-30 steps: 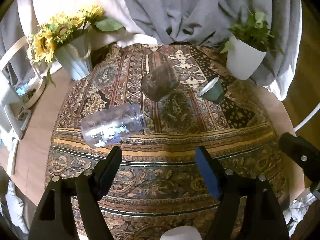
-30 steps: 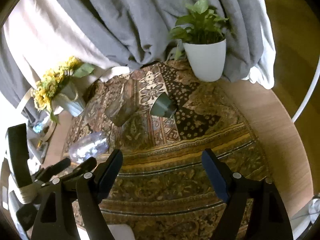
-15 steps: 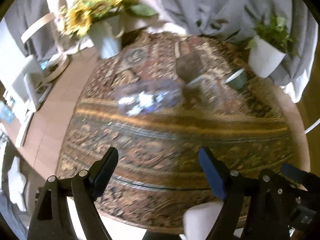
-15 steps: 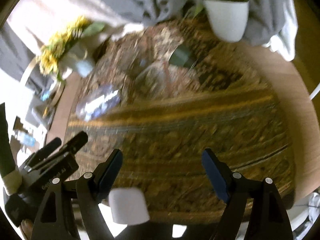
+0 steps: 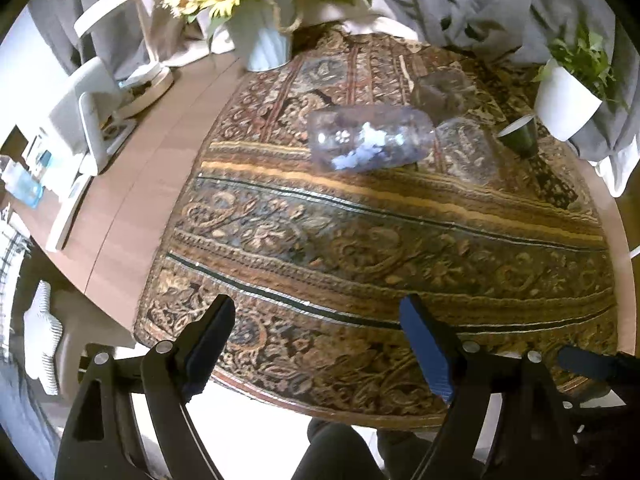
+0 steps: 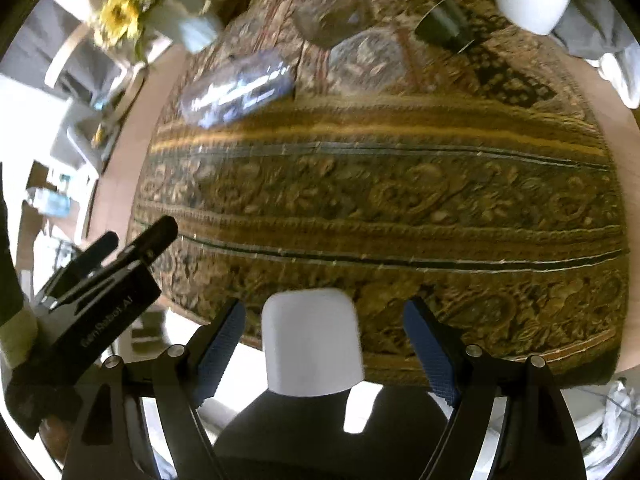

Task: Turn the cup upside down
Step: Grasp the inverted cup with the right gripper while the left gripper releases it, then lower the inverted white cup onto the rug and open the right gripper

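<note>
A clear glass cup (image 5: 370, 142) lies on its side on the patterned cloth (image 5: 360, 248), far from both grippers; it also shows blurred in the right wrist view (image 6: 236, 90). A brownish glass cup (image 5: 444, 90) lies behind it, and a small dark green cup (image 5: 520, 136) lies on its side to the right, also seen in the right wrist view (image 6: 442, 26). My left gripper (image 5: 316, 340) is open and empty over the table's near edge. My right gripper (image 6: 324, 338) is open and empty; the left gripper (image 6: 96, 280) shows at its left.
A white pot of sunflowers (image 5: 264, 40) stands at the back left and a white pot with a green plant (image 5: 566, 100) at the back right. A white chair back (image 6: 312, 344) sits below the table's near edge. Clutter lies on the bare wood at left (image 5: 80, 128).
Both grippers have pulled back toward the table's near edge and away from the cups. The left view has swung right-to-left, showing more of the left side. The cups have not moved.
</note>
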A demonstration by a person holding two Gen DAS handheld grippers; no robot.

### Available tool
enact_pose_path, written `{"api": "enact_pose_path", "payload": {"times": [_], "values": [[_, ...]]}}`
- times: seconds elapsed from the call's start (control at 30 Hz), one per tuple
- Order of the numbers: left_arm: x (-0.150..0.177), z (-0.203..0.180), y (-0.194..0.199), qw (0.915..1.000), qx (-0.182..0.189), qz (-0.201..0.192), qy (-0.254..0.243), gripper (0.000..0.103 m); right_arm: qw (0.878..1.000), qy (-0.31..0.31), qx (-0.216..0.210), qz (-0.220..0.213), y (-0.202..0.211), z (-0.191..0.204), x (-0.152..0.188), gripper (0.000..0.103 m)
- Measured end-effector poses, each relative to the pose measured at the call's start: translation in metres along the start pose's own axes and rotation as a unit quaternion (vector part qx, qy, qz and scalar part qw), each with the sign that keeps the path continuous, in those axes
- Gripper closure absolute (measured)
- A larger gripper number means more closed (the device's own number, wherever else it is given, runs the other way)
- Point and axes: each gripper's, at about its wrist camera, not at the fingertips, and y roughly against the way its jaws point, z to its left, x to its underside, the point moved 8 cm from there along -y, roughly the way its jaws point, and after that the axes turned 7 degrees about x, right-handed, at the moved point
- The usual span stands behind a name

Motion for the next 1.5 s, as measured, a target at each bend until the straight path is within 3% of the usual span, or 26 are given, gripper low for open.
{"api": "enact_pose_path", "payload": {"times": [0.4, 0.67, 0.87, 1.0, 1.13, 1.37, 1.5], "values": [[0.024, 0.024, -0.021, 0.9986, -0.004, 0.042, 0.033, 0.018, 0.997, 0.038, 0.007, 0.073, -0.041, 0.02, 0.01, 0.022], [0.029, 0.024, -0.028, 0.9979, -0.005, 0.056, 0.032, 0.018, 0.995, 0.048, 0.017, 0.087, -0.055, 0.02, 0.006, 0.035], [0.025, 0.017, -0.029, 0.9982, -0.002, 0.055, 0.021, 0.018, 0.996, 0.051, 0.013, 0.077, -0.053, 0.019, 0.003, 0.036], [0.019, 0.013, -0.028, 0.9987, 0.001, 0.049, 0.017, 0.018, 0.997, 0.047, 0.006, 0.055, -0.047, 0.017, -0.003, 0.036], [0.004, 0.009, -0.028, 0.9994, 0.002, 0.033, 0.011, 0.018, 0.999, 0.032, 0.012, 0.004, -0.035, 0.008, -0.022, 0.036], [-0.036, 0.005, -0.029, 0.9999, -0.012, -0.011, -0.002, 0.018, 0.994, -0.01, 0.033, -0.108, -0.012, -0.015, -0.081, 0.036], [-0.058, 0.002, -0.033, 0.9993, -0.018, -0.032, -0.004, 0.018, 0.988, -0.034, 0.035, -0.144, -0.013, -0.02, -0.109, 0.036]]}}
